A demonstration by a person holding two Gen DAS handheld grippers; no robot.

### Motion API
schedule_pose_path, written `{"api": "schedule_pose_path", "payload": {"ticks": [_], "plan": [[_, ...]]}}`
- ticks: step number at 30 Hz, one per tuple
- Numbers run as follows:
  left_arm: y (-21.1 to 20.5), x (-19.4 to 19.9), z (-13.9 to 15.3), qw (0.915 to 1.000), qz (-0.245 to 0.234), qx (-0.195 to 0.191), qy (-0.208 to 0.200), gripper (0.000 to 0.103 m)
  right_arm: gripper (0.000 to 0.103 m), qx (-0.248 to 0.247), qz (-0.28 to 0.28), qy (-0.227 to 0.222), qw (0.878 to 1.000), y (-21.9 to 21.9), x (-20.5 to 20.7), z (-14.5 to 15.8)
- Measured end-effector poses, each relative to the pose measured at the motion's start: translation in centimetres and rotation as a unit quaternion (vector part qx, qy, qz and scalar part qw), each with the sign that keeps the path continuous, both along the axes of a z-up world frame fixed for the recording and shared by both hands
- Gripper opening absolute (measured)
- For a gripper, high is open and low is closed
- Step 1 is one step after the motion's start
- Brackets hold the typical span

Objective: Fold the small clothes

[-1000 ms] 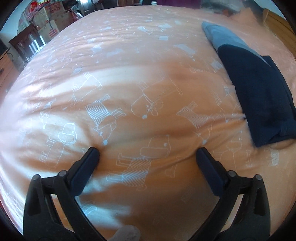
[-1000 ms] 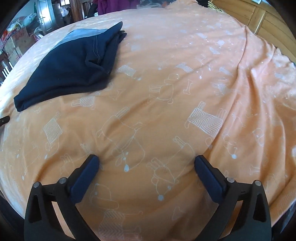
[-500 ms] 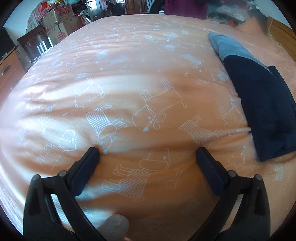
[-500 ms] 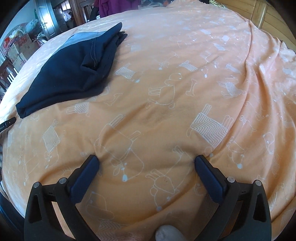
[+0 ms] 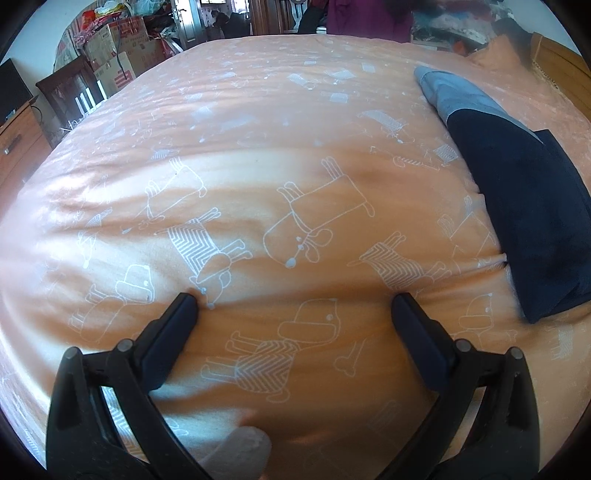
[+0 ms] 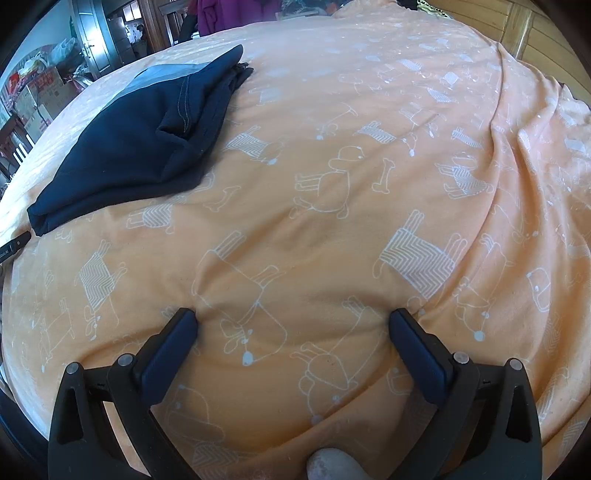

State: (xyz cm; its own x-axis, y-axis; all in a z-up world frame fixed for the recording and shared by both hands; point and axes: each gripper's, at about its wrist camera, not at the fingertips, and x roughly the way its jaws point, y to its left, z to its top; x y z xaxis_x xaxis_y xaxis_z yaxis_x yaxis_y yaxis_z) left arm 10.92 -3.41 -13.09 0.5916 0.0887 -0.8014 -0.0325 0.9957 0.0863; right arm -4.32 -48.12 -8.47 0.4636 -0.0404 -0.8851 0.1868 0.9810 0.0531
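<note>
The left gripper [image 5: 293, 301] is held with its jaws spread wide and nothing between them, both fingertips pressed lightly against the orange bedspread [image 5: 258, 122]. The right gripper [image 6: 293, 319] is likewise spread wide and empty, its tips dimpling the same bedspread [image 6: 369, 122].

The dark navy garment [image 5: 524, 218], already folded into a flat packet with a grey-blue panel at its far end, is seen ahead and well to the right of the left gripper. From the right gripper it [image 6: 144, 147] is seen ahead and well to the left, its near corner close to the bedspread's left edge. A stitched hem and a loose fold are visible along its upper layer.

Ahead of both grippers a broad stretch of bedspread is left open, printed with white outline dogs. To the right of the right gripper the cloth is gathered into long ridges, and beyond them a wooden bed frame [image 6: 535, 33] is seen. Far ahead and left of the left gripper, stacked cardboard boxes [image 5: 122, 48] and a wooden dresser [image 5: 18, 147] are lined up past the bed's edge. A small black object [image 6: 13, 247] is lying at the left edge, just beside the garment's corner.
</note>
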Motion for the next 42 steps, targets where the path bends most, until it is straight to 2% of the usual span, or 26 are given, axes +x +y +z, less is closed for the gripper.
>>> {"api": "schedule_pose_path", "payload": {"ticks": [42], "plan": [[0.02, 0.19, -0.08, 1.0, -0.001, 0.001, 0.001, 0.103, 0.103, 0.002, 0.005, 0.0, 1.0, -0.43, 0.28, -0.07]]}}
